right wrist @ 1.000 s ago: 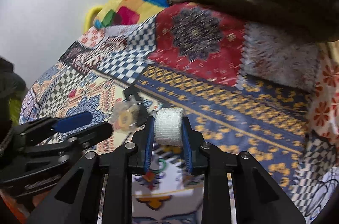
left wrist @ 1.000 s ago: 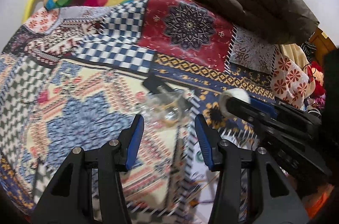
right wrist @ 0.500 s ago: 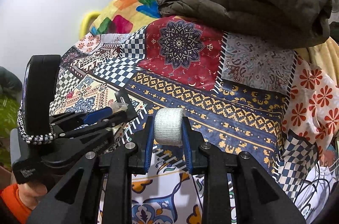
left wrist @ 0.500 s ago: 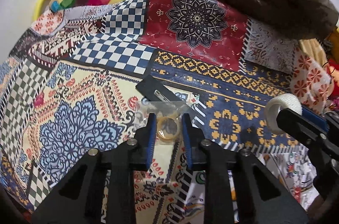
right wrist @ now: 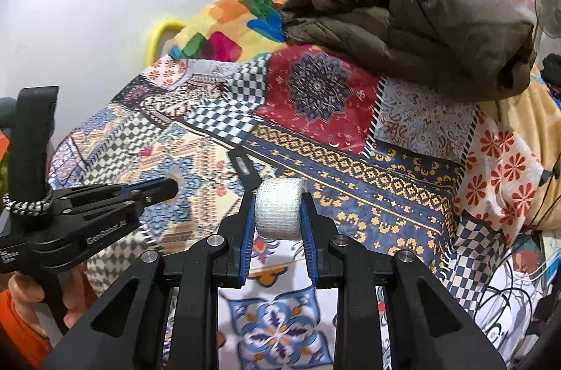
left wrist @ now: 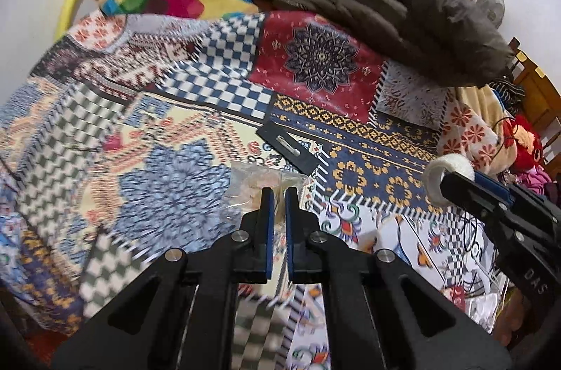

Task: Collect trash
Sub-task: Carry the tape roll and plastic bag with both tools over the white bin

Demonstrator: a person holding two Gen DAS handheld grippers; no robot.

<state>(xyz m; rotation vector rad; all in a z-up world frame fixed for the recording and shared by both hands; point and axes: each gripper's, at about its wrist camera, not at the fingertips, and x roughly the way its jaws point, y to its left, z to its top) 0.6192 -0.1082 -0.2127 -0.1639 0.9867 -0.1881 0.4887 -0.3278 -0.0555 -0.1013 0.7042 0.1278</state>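
The left claw (left wrist: 277,194) is pinching its two fingers almost together on a crumpled clear plastic bag (left wrist: 245,191), which is lying on the patterned bedspread (left wrist: 175,131) near the middle of the bed, just in front of a flat black card (left wrist: 289,152). Something pale and ring-like is showing through the film, too blurred to name. The right claw (right wrist: 278,212) is gripping a white gauze roll (right wrist: 278,207) by its flat ends, holding it above the bedspread on the right side. The bag is likely feather-light, limp and slick, so a pinch on a bunched fold should be holding better than on a single layer. The roll looks soft and squashy; gripping across its ends is probably keeping it from unwinding. A brown jacket (left wrist: 385,9) is lying at the far end.
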